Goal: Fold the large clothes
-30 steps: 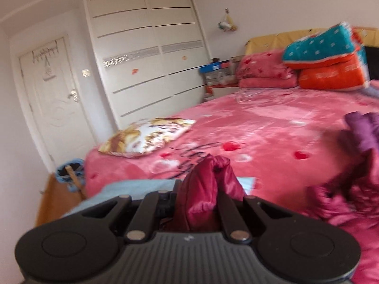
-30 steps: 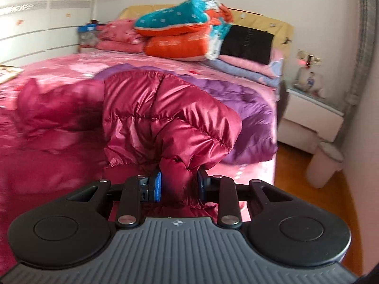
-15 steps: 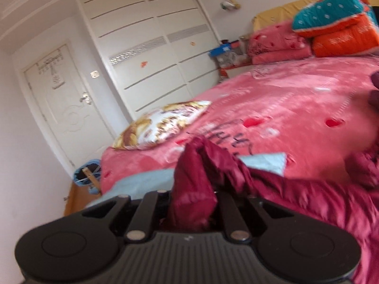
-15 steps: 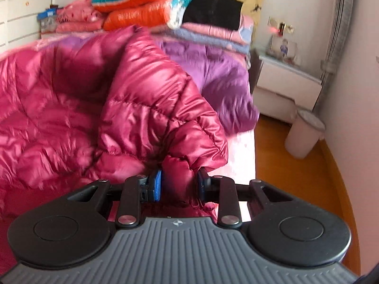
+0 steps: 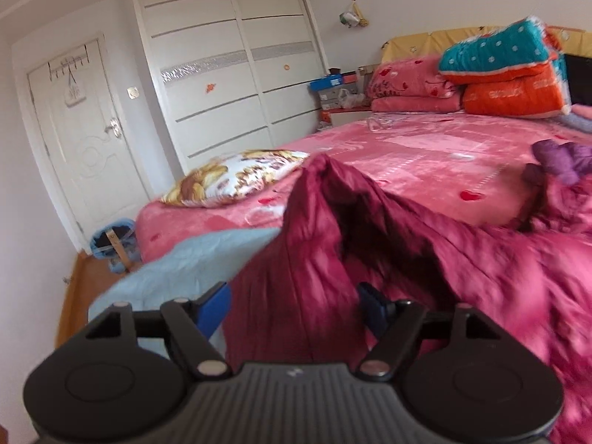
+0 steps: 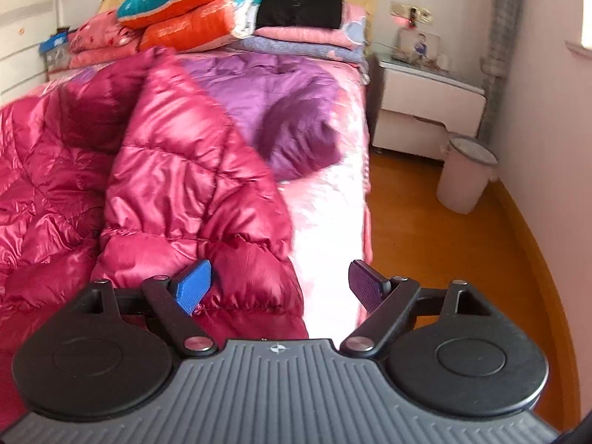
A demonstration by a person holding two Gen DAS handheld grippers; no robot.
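A glossy, quilted magenta down jacket (image 6: 177, 170) is lying spread on the pink fleece bed (image 5: 425, 155). The left gripper (image 5: 292, 307) is opening, a peaked fold of the jacket still standing between its parted fingers. The right gripper (image 6: 281, 288) is opening wide, the puffy gathered cuff lying against its blue left pad (image 6: 194, 286).

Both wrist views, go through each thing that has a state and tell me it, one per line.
Red down jacket: spread on bed, not folded.
Left gripper: jaws opening, jacket fabric between them.
Right gripper: jaws opening, cuff beside left pad.
Door: closed.
Wardrobe: closed.
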